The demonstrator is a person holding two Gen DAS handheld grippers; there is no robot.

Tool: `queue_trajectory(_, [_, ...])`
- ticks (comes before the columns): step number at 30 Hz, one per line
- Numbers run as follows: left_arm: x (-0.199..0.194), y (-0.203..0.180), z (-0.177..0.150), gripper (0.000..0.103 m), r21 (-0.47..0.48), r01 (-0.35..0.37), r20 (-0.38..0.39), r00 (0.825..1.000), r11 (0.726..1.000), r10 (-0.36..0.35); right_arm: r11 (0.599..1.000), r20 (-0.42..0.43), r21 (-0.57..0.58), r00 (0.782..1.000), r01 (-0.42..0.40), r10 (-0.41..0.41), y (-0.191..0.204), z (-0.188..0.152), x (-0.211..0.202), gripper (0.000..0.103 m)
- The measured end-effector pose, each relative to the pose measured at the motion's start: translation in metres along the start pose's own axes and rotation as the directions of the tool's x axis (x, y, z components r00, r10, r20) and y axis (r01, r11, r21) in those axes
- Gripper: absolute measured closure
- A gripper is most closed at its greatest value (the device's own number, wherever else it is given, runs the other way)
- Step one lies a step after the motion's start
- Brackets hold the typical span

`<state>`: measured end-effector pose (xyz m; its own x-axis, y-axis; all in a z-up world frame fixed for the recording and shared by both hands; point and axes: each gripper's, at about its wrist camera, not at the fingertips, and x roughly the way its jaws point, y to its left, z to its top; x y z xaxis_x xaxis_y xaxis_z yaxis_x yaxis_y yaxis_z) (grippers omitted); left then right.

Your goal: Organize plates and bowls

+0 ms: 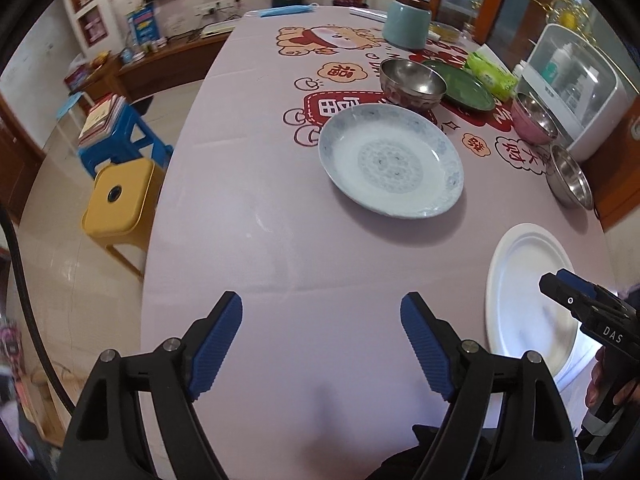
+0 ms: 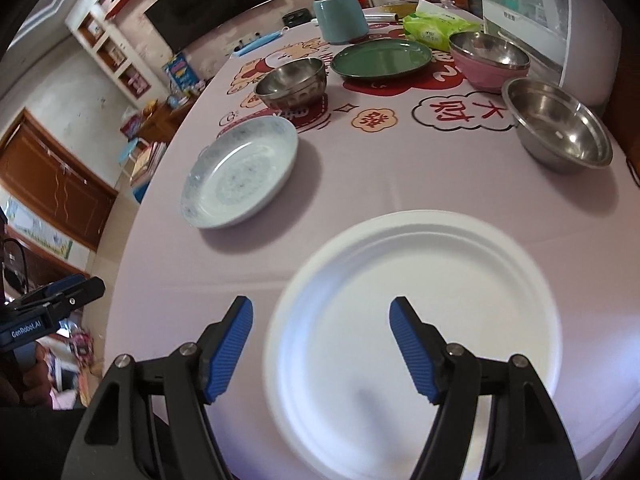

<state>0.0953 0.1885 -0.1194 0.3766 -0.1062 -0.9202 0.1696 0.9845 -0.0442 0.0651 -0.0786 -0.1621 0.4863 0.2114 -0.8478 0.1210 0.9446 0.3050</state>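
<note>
Your left gripper gapes over bare tablecloth; only your right wrist view shows the right gripper, fingers spread, empty, above the white plate near the patterned plate

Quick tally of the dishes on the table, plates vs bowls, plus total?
Plates: 3: white round disposable plate, blue-patterned white ceramic plate, dark green round plate
Bowls: 3: small steel bowl, pink bowl with steel lining, wide steel bowl
Total: 6
</note>
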Motion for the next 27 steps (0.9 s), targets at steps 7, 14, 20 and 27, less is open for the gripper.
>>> queue_trajectory(7, [0.009, 0.013, 0.032, 0.022, 0.066, 0.035, -0.003, 0.999, 0.997, -0.035, 0.995, 0.020, 0.094, 0.999, -0.045, 0.043, 0.019, 0.010, 0.010, 0.031])
queue_trajectory(14, [0.023, 0.018, 0.067, 0.022, 0.063, 0.084, -0.022, 0.996, 0.994, -0.083, 0.983, 0.056, 0.167, 0.996, -0.076, 0.067, 0.027, 0.031, 0.018, 0.031])
queue_trajectory(20, [0.032, 0.018, 0.094, 0.022, 0.093, 0.073, -0.012, 0.997, 0.993, -0.073, 0.983, 0.068, 0.170, 0.996, -0.075, 0.064, 0.033, 0.058, 0.029, 0.031])
queue_trajectory(27, [0.051, 0.016, 0.122, 0.022, 0.113, 0.083, -0.020, 0.996, 0.990, -0.081, 0.985, 0.073, 0.153, 0.995, -0.080, 0.069, 0.042, 0.091, 0.049, 0.031])
